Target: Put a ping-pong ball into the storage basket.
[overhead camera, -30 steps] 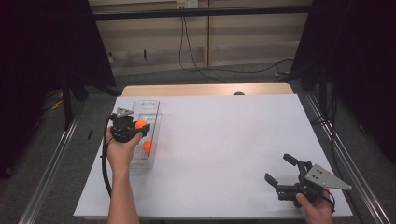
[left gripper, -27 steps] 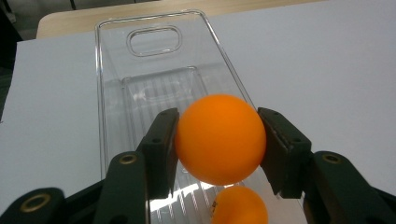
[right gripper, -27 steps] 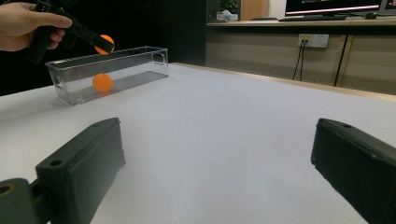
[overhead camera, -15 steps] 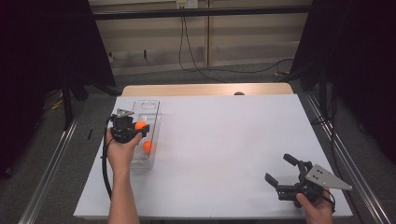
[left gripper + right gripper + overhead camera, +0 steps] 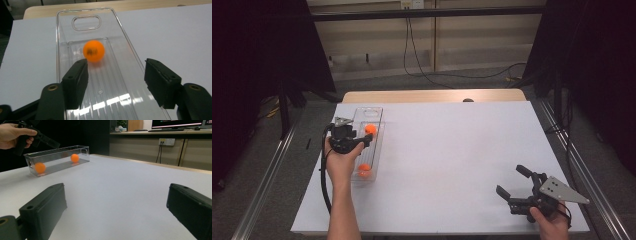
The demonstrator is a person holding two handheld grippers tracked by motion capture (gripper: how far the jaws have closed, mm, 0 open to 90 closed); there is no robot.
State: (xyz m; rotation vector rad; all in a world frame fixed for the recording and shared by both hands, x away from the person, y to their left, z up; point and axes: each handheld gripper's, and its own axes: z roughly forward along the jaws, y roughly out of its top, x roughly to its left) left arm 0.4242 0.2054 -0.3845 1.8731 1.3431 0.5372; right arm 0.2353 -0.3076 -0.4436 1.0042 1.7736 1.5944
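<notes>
Above the long clear plastic tray, the left gripper has just spread its fingers, releasing an orange ball inside; another ball lies nearer.

Both black grippers carry blocky jaws, brass-ringed screw holes, grey three-cornered plates and black cables.

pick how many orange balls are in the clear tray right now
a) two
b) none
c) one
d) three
a, because the high view shows two orange balls in the clear tray, a far ball beside the left tongs and a near ball at the tray's near end, and the right gripper view shows the same pair inside its walls.
</notes>
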